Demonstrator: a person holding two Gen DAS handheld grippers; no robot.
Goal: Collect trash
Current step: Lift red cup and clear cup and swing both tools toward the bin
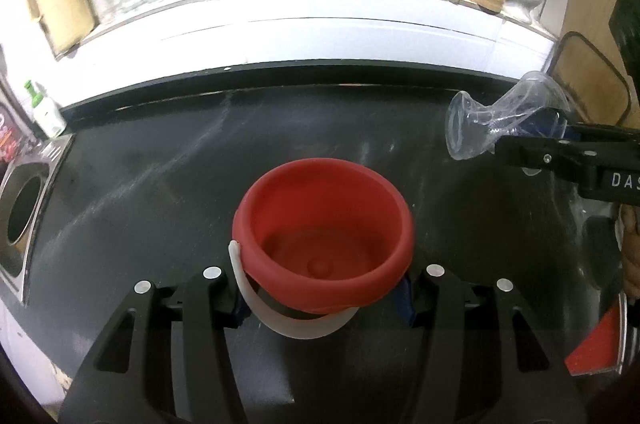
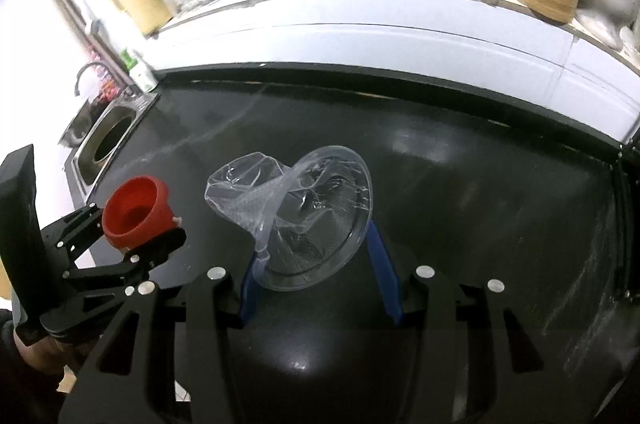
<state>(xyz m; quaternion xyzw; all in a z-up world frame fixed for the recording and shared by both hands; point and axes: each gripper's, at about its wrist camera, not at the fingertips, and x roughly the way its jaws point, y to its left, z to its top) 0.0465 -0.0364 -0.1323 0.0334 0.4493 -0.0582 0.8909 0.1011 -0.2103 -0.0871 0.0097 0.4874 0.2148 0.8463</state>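
Left hand-held gripper grips the red bucket; right hand-held gripper clamps a crushed plastic cup, likely dropped in next.

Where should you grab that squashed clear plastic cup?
Grab the crushed clear plastic cup at its crumpled, pinched middle, coming from the side, as the right tool appears to. The wide round rim looks too broad and slippery to hold.

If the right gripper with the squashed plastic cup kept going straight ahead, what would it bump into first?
Probably nothing soon. The right gripper points across bare black counter, so the white wall behind it seems first. The red bucket sits off to its left.
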